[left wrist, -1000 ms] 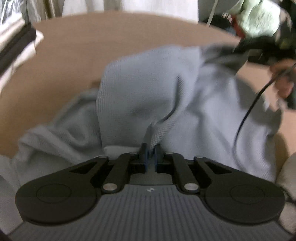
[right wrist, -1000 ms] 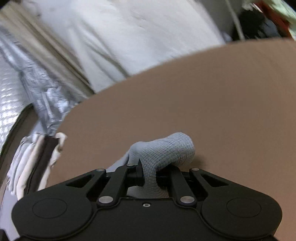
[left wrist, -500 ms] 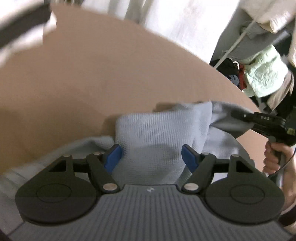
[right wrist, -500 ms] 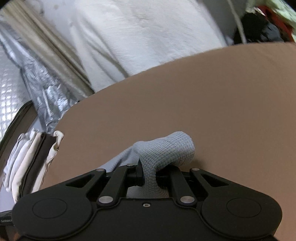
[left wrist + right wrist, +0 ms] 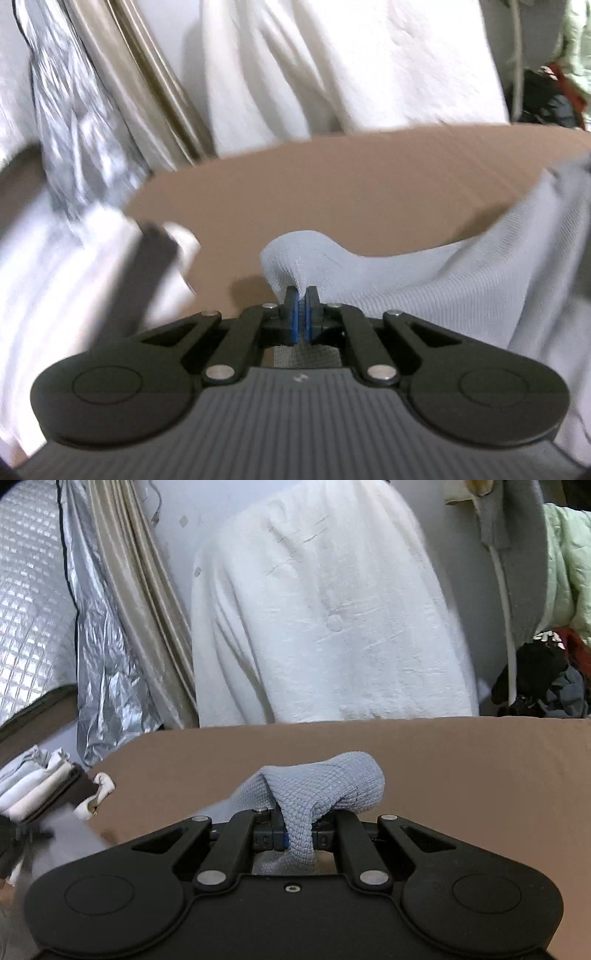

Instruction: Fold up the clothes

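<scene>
1. Plainly, the left gripper (image 5: 302, 301) had its blue-padded jaws pressed together on a fold of the grey-blue knitted garment (image 5: 480, 280), with a small peak of cloth standing up just beyond the pads.
2. From that pinch the garment ran off to the right and slightly farther away in the left wrist view, so its long axis lay roughly left to right across the brown surface (image 5: 351, 192); the wide part hung in a sagging sheet toward the right edge, blurred.
3. The right gripper (image 5: 297, 836) was likewise clamped on the garment (image 5: 325, 786), its jaws nipping a bunched roll of waffle-textured cloth that curled up and over toward the far right, ending in a rounded lump above the brown surface (image 5: 461, 768).
4. A tail of the same cloth dropped down between the right gripper's linkages, toward the camera.
5. At the left edge of the surface sat a stack of folded white cloth with a dark band (image 5: 48, 794); in the left wrist view it appeared blurred, just left of the pinched fold.
6. Beyond the far edge hung a white garment (image 5: 325, 609), with silver foil sheeting (image 5: 103, 657) and a beige curtain (image 5: 147, 609) to its left.
7. At far right were a pale green quilted piece (image 5: 565, 565) and a dark heap of clothes (image 5: 543, 679).
</scene>
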Tool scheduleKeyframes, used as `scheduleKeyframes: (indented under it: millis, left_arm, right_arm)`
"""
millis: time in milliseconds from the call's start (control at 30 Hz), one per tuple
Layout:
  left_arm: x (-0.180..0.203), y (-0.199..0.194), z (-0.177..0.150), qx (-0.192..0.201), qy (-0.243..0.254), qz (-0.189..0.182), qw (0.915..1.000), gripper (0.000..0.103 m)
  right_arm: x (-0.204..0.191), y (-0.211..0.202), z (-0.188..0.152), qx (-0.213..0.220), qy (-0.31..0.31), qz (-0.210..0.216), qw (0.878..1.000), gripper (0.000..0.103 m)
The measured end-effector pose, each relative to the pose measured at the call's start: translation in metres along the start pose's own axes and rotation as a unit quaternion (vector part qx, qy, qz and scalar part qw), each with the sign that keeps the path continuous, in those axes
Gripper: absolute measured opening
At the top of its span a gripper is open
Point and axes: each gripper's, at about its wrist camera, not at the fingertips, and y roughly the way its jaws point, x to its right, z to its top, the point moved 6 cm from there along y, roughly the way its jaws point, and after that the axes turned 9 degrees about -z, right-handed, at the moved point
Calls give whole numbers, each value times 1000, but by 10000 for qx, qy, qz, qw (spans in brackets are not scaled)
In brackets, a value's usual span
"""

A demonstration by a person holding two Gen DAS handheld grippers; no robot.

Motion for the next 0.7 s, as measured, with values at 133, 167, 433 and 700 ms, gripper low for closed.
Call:
scheduleKeyframes:
  millis: [133,167,433,700]
  left_arm:
    - [-14,25,40,374,21,392,9985,3]
    - [-17,35,47,323,74,446,9985,3]
    - [-57,78,121,746,162,1085,9912,2]
    - [-99,163,87,6,-412,1578,9866,32]
  right_arm:
    - [1,8,-2,77,-325,-23,9994,8]
    - [1,11,-3,96,-406,-28,9991,7]
    - [-22,17,57,990,-854,133,9913,7]
    - [14,83,55,398,-862,-1095,9894,72]
